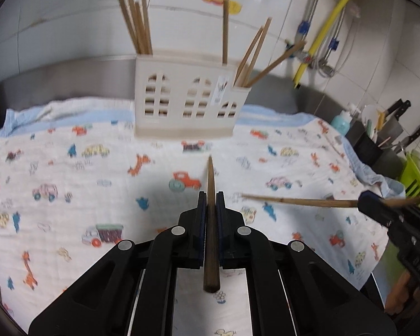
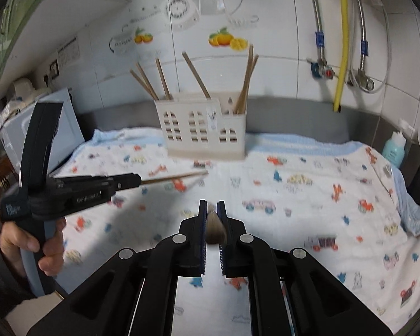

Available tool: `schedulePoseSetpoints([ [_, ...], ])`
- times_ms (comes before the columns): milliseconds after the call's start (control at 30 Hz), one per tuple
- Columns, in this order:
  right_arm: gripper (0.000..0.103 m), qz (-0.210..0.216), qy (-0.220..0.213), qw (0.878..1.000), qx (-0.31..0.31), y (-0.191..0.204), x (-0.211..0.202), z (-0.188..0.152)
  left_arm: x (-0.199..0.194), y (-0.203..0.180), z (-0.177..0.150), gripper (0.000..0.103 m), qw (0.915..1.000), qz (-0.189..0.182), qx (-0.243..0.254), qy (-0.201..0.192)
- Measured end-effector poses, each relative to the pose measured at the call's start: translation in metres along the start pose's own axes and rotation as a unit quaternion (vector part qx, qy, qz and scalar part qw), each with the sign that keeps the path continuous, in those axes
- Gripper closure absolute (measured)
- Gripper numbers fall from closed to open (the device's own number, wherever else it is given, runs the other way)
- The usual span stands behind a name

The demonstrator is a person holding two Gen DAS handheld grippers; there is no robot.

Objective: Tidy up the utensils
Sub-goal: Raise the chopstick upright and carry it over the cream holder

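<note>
A cream utensil holder (image 1: 187, 98) (image 2: 204, 128) with arched window cutouts stands at the back of a car-print cloth (image 1: 70, 168) (image 2: 308, 196). Several wooden chopsticks (image 1: 138, 25) (image 2: 161, 75) stick up from its compartments. My left gripper (image 1: 211, 196) (image 2: 137, 180) is shut on a dark brown chopstick (image 1: 210, 224) (image 2: 176, 177) that lies along its fingers, tip toward the holder. My right gripper (image 2: 212, 204) (image 1: 362, 200) is shut on a lighter chopstick (image 1: 299, 201) (image 2: 215, 228), seen end-on in its own view. Both are held above the cloth, short of the holder.
A knife block (image 1: 392, 123), a teal bottle (image 1: 341, 120) (image 2: 394, 148) and a green rack (image 1: 414, 182) crowd the right end of the counter. A white appliance (image 2: 42, 128) stands on the left. A hand (image 2: 42, 246) holds the left gripper. Tiled wall with pipes (image 2: 341, 42) behind.
</note>
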State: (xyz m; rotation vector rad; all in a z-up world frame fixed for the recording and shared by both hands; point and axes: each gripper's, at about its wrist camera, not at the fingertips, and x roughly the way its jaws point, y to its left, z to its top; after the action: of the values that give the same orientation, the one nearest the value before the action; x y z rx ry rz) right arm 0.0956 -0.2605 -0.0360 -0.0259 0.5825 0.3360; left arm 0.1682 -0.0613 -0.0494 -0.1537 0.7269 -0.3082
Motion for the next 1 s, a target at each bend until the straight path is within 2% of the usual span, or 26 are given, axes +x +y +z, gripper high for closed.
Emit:
schedulePoseSetpoints([
  [133, 0.096, 0.013, -0.011, 1.000, 0.004, 0.001, -0.004, 0.015, -0.009, -0.003, 0.009, 0.098, 0.9996, -0.010, 0.015, -0.020],
  [367, 0.096, 0.028, -0.021, 0.999, 0.001, 0.000, -0.006, 0.047, -0.018, -0.008, 0.025, 0.098, 0.9986, -0.014, 0.045, -0.021],
  [833, 0.096, 0.030, -0.050, 0.998, -0.010, -0.022, 0.012, 0.173, -0.025, -0.005, 0.084, 0.098, 0.9960, -0.005, 0.081, -0.036],
  [1000, 0.096, 0.014, -0.055, 0.998, -0.019, -0.025, 0.028, 0.211, -0.038, -0.005, 0.117, 0.098, 0.9941, -0.003, 0.088, -0.064],
])
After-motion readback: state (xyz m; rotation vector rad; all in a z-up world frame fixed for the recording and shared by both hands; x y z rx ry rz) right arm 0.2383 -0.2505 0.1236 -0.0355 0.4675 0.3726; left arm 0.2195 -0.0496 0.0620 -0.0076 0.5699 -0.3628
